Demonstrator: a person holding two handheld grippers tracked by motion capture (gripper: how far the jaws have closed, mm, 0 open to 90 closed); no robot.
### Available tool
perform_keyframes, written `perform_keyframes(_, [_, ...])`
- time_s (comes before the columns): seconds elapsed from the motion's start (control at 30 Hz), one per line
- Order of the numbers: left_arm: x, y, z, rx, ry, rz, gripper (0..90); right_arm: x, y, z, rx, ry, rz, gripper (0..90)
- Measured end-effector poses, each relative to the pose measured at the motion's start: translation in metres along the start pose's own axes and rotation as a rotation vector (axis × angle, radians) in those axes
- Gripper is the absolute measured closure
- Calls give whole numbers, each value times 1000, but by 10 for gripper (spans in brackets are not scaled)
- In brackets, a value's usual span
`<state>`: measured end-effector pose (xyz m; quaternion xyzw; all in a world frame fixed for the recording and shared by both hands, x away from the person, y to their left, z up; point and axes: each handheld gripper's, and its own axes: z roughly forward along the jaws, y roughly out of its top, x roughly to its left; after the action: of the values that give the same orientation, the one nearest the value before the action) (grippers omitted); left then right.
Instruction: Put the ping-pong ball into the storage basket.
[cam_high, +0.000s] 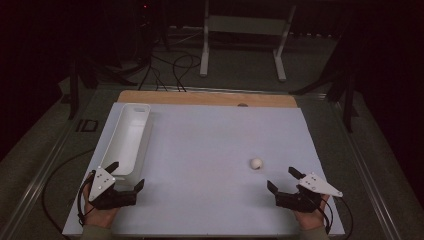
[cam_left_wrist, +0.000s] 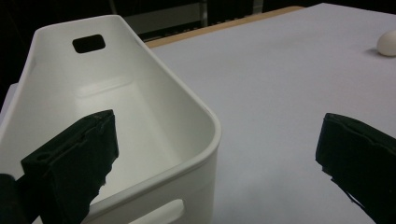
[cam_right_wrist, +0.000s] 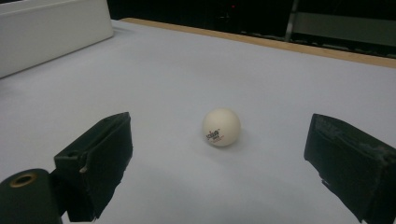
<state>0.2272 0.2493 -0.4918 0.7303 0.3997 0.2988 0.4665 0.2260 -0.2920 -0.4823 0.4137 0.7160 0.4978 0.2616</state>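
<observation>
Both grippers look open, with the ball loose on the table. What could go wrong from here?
1. The small white ball sits free ahead of the open right gripper; uneven finger contact could roll it away.
2. The open left gripper straddles the near rim of the long white plastic bin, one finger inside; a careless move could shove or tip it.

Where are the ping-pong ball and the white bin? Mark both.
ping-pong ball (cam_right_wrist: 221, 127), right gripper view, middle of its front, just above the print.
white bin (cam_high: 116, 145), high view, its left wall.
</observation>
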Motion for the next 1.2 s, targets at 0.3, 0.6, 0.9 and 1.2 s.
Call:
perform_keyframes(0.3, [0, 0, 1, 0, 1, -2, 0, -2, 9, 0, 48, -8, 19, 73])
perform_keyframes(0.6, [2, 0, 3, 5, 4, 0, 0, 0, 16, 7, 81, 25, 9, 73])
perform_keyframes(0.9, [3, 0, 4, 4, -2, -5, 0, -1, 28, 15, 111, 43, -8, 73])
perform_keyframes(1.2, [2, 0, 4, 3, -3, -6, 0, -7, 41, 21, 161, 52, 1, 73])
